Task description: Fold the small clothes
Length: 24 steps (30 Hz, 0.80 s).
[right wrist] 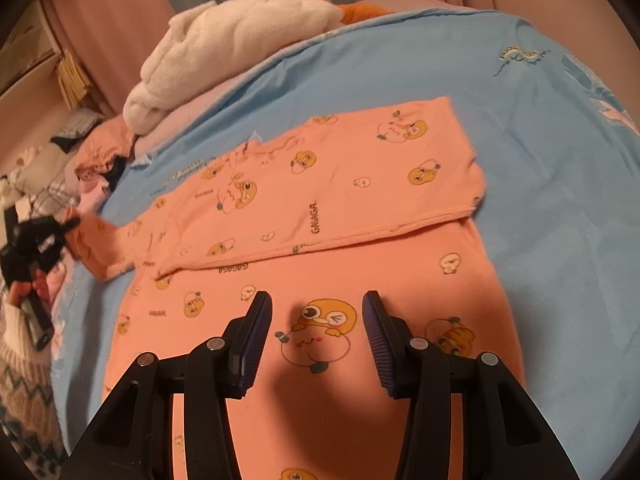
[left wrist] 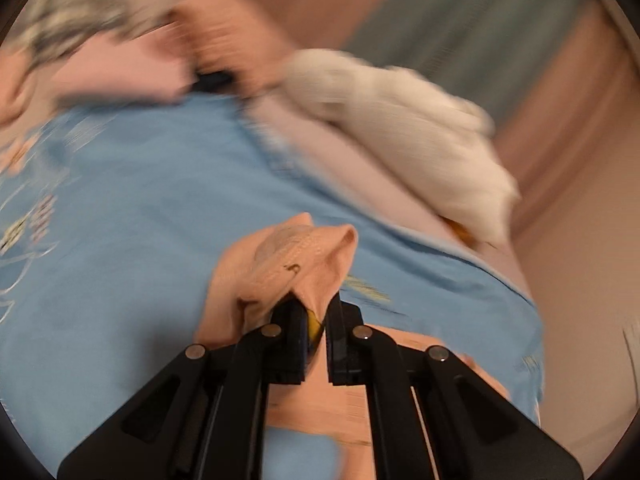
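A small orange garment (right wrist: 320, 216) printed with cartoon faces lies flat on a blue sheet (right wrist: 540, 184), one side folded over its middle. My right gripper (right wrist: 318, 300) is open and empty, just above the garment's near part. My left gripper (left wrist: 314, 304) is shut on a bunched end of the orange garment (left wrist: 288, 264) and holds it above the blue sheet (left wrist: 152, 200); that view is blurred. The left gripper also shows in the right wrist view (right wrist: 66, 226) at the far left, holding the garment's sleeve end.
A white fluffy bundle (right wrist: 240, 36) lies on a pink cloth at the sheet's far edge, also in the left wrist view (left wrist: 420, 140). A heap of mixed clothes (right wrist: 80, 160) lies at the left. Pink curtains (right wrist: 120, 12) hang behind.
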Available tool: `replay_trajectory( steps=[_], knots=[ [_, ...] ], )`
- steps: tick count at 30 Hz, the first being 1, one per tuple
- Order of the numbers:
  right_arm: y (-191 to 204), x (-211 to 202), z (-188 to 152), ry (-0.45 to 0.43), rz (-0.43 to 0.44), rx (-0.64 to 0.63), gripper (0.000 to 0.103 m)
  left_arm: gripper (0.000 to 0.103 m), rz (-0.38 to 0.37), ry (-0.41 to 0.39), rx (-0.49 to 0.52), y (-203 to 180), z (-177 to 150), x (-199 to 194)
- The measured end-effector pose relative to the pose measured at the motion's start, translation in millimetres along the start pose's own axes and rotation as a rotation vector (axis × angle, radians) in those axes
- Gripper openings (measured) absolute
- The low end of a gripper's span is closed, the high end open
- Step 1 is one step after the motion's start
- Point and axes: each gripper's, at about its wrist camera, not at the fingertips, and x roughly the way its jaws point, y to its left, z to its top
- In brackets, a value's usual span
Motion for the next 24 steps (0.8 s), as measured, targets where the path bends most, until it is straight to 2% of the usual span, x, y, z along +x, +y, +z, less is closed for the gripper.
replay_trajectory(
  steps=[5, 7, 9, 10, 11, 13, 14, 16, 18, 21, 24],
  knots=[
    [-12, -22, 0, -0.047, -0.006, 0.022, 0.047, 0.005, -0.15, 0.067, 0.219, -110, -39, 2],
    [-17, -30, 0, -0.066, -0.017, 0.035, 0.047, 0.006, -0.195, 0.119, 0.309, -152, -71, 10],
    [-26, -37, -2, -0.08, -0.028, 0.054, 0.047, 0.008, -0.205, 0.168, 0.379, -179, -105, 21],
    [-32, -40, -4, -0.081, -0.04, 0.067, 0.047, 0.012, -0.2, 0.213, 0.43, -193, -129, 32],
    [-36, -41, -4, -0.078, -0.049, 0.076, 0.047, 0.029, -0.191, 0.267, 0.474, -202, -148, 45],
    [-44, -43, -6, -0.065, -0.066, 0.097, 0.047, 0.053, -0.163, 0.38, 0.528, -210, -181, 67],
    [-48, -44, -7, -0.062, -0.07, 0.103, 0.047, 0.052, -0.155, 0.432, 0.535, -208, -195, 76],
    [-51, -47, -8, -0.063, -0.078, 0.093, 0.049, 0.057, -0.149, 0.472, 0.534, -201, -206, 80],
    [-50, -51, -8, -0.07, -0.08, 0.071, 0.052, 0.068, -0.162, 0.483, 0.533, -193, -203, 76],
    [-42, -52, -5, -0.085, -0.061, 0.017, 0.053, 0.072, -0.217, 0.469, 0.544, -176, -196, 52],
    [-17, -48, 0, -0.104, -0.012, -0.104, 0.053, 0.076, -0.202, 0.419, 0.522, -137, -180, 25]
  ],
)
